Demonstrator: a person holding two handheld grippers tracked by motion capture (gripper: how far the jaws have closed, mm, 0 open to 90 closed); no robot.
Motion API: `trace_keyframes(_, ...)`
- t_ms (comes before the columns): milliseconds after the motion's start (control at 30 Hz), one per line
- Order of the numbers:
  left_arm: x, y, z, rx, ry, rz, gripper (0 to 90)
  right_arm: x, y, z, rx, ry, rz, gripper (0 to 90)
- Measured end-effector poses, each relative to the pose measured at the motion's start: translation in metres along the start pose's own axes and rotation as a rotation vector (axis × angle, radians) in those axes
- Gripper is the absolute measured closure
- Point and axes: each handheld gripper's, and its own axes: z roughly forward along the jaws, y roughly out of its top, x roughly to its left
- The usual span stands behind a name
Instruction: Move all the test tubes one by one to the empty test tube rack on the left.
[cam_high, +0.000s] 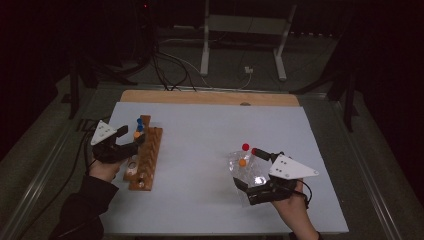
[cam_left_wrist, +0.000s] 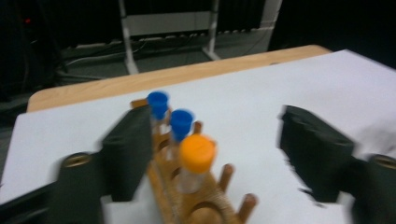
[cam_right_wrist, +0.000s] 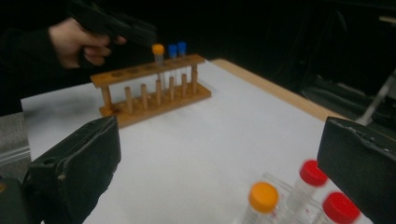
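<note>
A wooden tube rack (cam_high: 148, 156) stands at the table's left. It holds two blue-capped tubes (cam_left_wrist: 180, 122) and an orange-capped tube (cam_left_wrist: 197, 154). My left gripper (cam_high: 131, 140) is open, and its jaws (cam_left_wrist: 217, 123) stand apart on either side of the orange-capped tube without touching it. At the right lie loose clear tubes: one with an orange cap (cam_right_wrist: 263, 197) and two with red caps (cam_right_wrist: 312, 172). My right gripper (cam_high: 243, 192) is open just in front of them, its jaws (cam_right_wrist: 219, 140) wide with nothing between them.
A white sheet (cam_high: 200, 150) covers the table, with a bare wooden strip (cam_high: 210, 97) along the far edge. Beyond it stand a metal frame (cam_high: 245, 30) and floor cables (cam_high: 170, 65). The rack (cam_right_wrist: 154, 100) has several vacant holes.
</note>
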Motion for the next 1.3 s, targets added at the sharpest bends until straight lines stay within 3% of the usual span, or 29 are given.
trace_keyframes(133,-0.018,0.006,-0.007,-0.011,-0.069,0.054,11.6,-0.006,-0.005,0.002,0.054,-0.027,0.009,0.0)
trace_keyframes(200,-0.028,0.008,-0.008,-0.014,-0.128,0.078,6.9,-0.009,-0.009,0.005,0.080,-0.026,0.017,6.1)
trace_keyframes(300,-0.043,0.009,-0.008,-0.008,-0.205,0.088,3.2,-0.014,-0.015,0.008,0.116,-0.030,0.041,6.1)
trace_keyframes(567,-0.071,0.006,-0.005,0.008,-0.331,0.095,2.4,-0.020,-0.026,0.011,0.187,-0.038,0.081,6.1)
trace_keyframes(767,-0.082,0.006,-0.006,0.017,-0.375,0.116,2.4,-0.024,-0.033,0.017,0.262,-0.063,0.115,9.9)
trace_keyframes(867,-0.085,0.006,-0.006,0.015,-0.384,0.124,2.4,-0.025,-0.038,0.021,0.309,-0.076,0.134,17.7)
trace_keyframes(1067,-0.088,0.007,-0.006,0.020,-0.393,0.131,2.4,-0.025,-0.043,0.029,0.409,-0.103,0.117,31.2)
trace_keyframes(1300,-0.090,0.008,-0.005,0.030,-0.404,0.144,2.4,-0.029,-0.046,0.039,0.460,-0.091,0.124,46.2)
